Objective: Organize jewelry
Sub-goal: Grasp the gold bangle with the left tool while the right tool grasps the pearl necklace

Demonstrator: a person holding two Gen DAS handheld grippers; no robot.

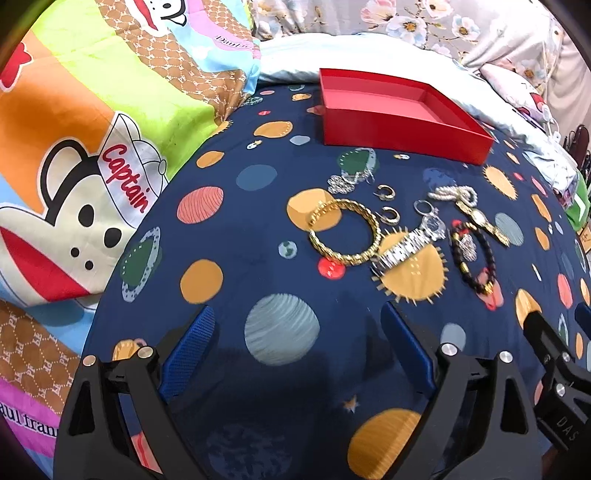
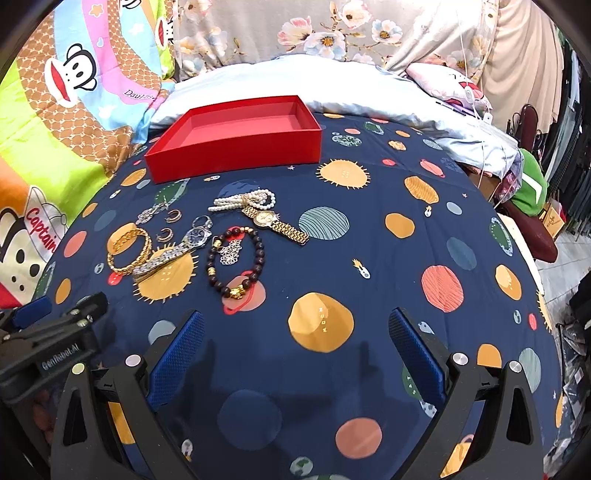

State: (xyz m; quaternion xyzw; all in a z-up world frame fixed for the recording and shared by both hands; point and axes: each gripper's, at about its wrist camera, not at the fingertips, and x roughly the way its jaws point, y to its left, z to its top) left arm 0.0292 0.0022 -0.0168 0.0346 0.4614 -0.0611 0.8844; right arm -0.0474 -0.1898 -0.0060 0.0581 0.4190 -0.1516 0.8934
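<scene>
An empty red box (image 1: 399, 110) (image 2: 236, 138) sits at the far side of a navy planet-print bedsheet (image 1: 258, 221) (image 2: 369, 240). In front of it lies jewelry: a gold chain bracelet (image 1: 345, 230) (image 2: 129, 251), a silver watch (image 1: 410, 243) (image 2: 173, 251), a dark bead bracelet (image 1: 472, 254) (image 2: 236, 262), a gold watch (image 1: 480, 221) (image 2: 275, 221), a pearl strand (image 1: 452, 194) (image 2: 242, 199), hoop earrings (image 1: 386, 203) (image 2: 170, 225) and a silver piece (image 1: 341, 182) (image 2: 149, 213). My left gripper (image 1: 297, 354) and right gripper (image 2: 295, 358) are open and empty, short of the jewelry.
A colourful monkey-print quilt (image 1: 92, 147) (image 2: 55, 129) is bunched at the left. A pale blue pillow (image 2: 295, 85) and floral fabric (image 2: 332, 33) lie behind the box. The bed's edge drops off at the right, with clutter (image 2: 532, 199) beyond.
</scene>
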